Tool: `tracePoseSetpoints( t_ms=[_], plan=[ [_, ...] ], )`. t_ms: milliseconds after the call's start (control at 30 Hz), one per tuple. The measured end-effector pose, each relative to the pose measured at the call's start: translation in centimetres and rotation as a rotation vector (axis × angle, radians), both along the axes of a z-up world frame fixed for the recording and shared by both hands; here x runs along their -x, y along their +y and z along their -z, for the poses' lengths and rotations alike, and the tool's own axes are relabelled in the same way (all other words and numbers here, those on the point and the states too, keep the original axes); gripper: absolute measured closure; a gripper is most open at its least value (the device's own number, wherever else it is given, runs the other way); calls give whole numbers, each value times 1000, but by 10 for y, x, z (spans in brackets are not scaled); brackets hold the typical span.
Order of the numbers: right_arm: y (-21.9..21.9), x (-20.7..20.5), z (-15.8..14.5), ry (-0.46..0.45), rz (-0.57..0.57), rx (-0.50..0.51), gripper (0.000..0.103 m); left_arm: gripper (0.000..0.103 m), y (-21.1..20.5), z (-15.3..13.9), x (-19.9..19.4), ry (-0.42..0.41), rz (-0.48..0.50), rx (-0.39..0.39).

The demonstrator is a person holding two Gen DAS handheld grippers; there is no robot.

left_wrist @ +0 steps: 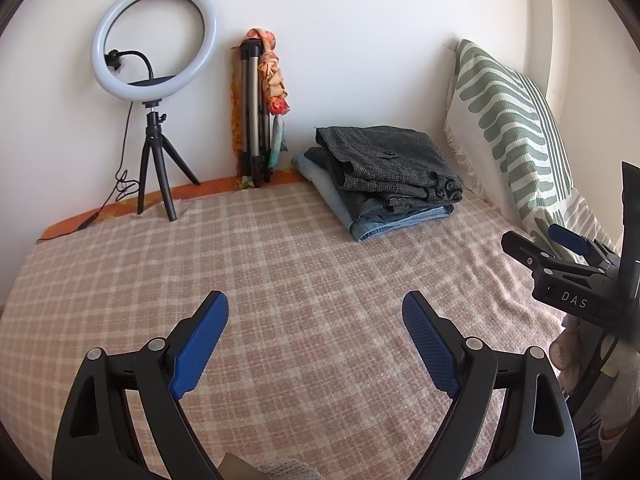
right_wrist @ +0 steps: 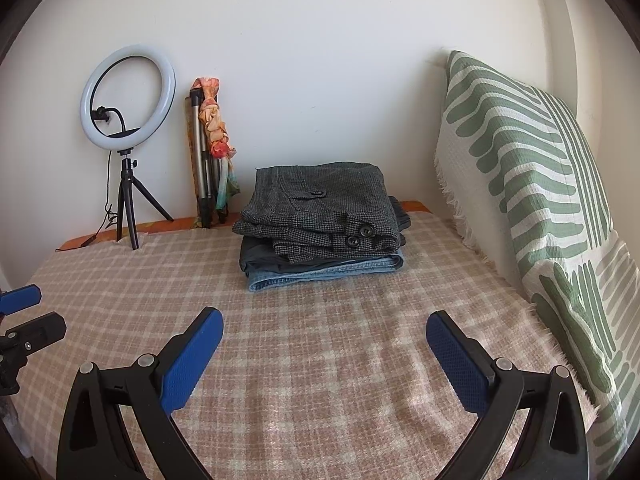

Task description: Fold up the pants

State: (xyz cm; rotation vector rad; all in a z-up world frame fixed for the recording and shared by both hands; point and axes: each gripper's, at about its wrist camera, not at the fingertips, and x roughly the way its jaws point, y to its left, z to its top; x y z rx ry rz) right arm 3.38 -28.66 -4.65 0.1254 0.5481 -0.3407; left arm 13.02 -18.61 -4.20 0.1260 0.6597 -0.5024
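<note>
Both claws were spread wide and held nothing. The left gripper (left_wrist: 316, 344) hovered above the checked blanket (left_wrist: 280, 260), and the right gripper (right_wrist: 324, 356) did the same a little nearer to the wall.

The folded pants (right_wrist: 316, 208) lay on top of a small stack at about 12 o'clock in the right wrist view, and at about 1 o'clock in the left wrist view (left_wrist: 388, 164). The top pair was of dark grey tweed with black buttons. Under it lay one more dark piece, and at the bottom a pair of light blue jeans (right_wrist: 320, 276). Nothing stood between the claws and the stack; only open blanket lay there.

At about 10 o'clock a ring light (left_wrist: 156, 40) stood on a small black tripod (left_wrist: 158, 168), with its cable going down along the wall. Just beside it a folded metal tripod (left_wrist: 250, 116) leaned on the wall, with an orange scarf (left_wrist: 272, 76) hanging over it. At 3 o'clock a green striped pillow (right_wrist: 532, 184) leaned on the wall.

In the left wrist view the right gripper was cut off by the picture's edge at 3 o'clock. How many pieces the stack held was hard to tell.
</note>
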Motion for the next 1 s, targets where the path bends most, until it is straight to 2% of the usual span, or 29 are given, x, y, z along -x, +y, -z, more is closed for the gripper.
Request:
tracePoseSetpoints(
  t_ms=[1000],
  plan=[
    [2,-2,2,6,-12,-1,0,14,0,0,2,-6,3,8]
  ],
)
